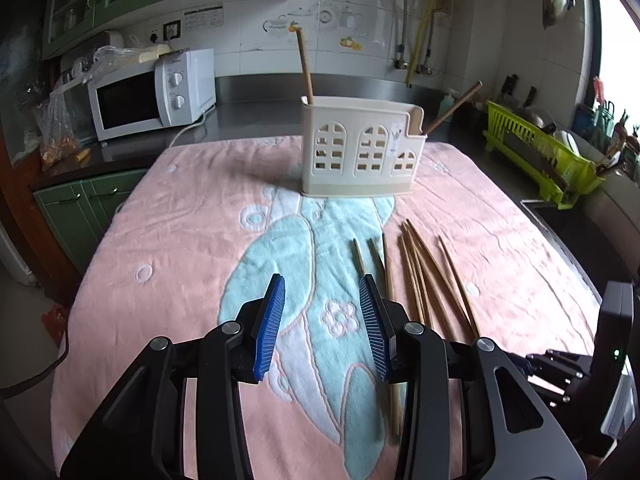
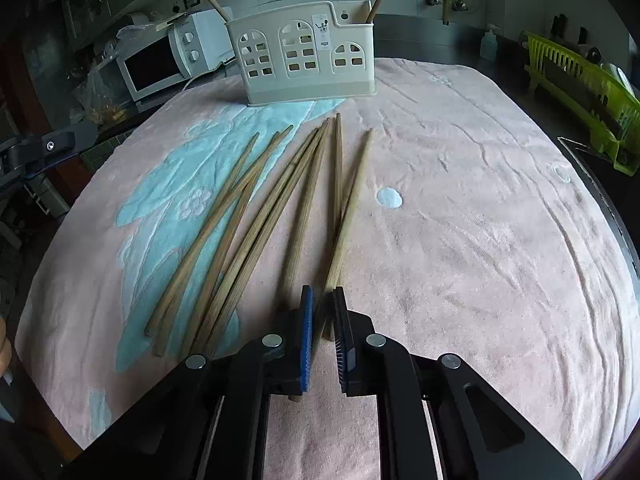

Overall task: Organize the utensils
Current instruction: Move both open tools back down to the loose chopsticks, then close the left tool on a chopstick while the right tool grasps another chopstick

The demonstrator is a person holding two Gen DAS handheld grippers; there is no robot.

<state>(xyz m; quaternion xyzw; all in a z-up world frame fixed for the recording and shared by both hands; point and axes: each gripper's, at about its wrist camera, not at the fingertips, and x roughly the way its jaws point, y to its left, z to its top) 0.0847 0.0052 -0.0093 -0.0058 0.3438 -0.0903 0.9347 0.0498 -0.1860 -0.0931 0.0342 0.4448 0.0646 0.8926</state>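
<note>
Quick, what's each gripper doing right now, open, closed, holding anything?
Left gripper: open, nothing between its fingers, hovering over the towel.
Right gripper: closed on the thick end of one chopstick.

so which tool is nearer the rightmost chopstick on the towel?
Right. The right tool is closed at its near end; the left tool hangs open over the leftmost sticks, well left of the rightmost chopstick.
</note>
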